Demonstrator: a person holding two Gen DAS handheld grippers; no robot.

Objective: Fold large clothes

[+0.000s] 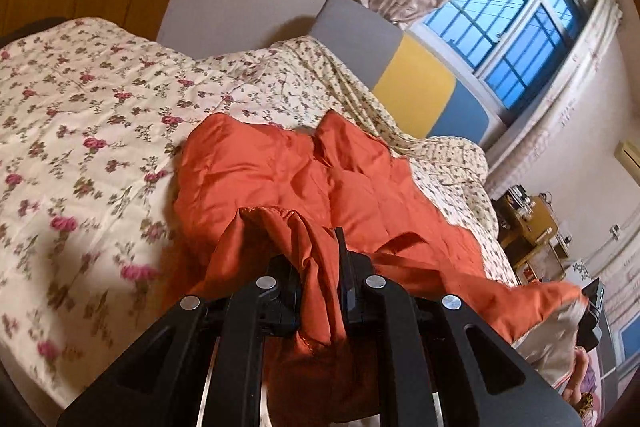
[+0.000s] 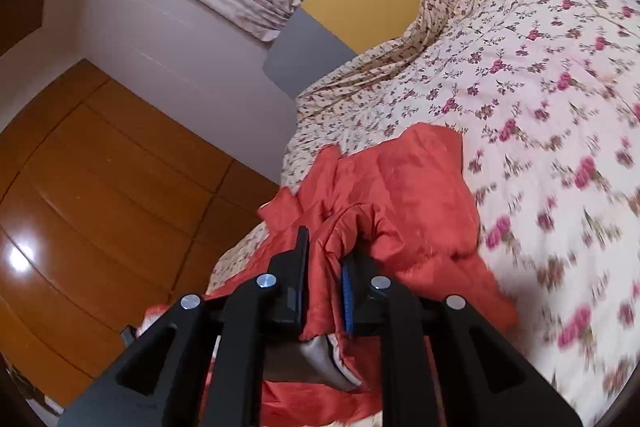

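1. Two grippers each pinched the orange garment (image 1: 280,179): the left gripper (image 1: 320,283) and right gripper (image 2: 324,287) had their fingers nearly shut on bunched cloth.
2. The rest trailed forward from both onto the floral bed (image 1: 80,115), stretched between them.

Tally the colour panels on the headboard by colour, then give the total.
Grey headboard panel: 1
Yellow headboard panel: 1
Blue headboard panel: 1
Total: 3
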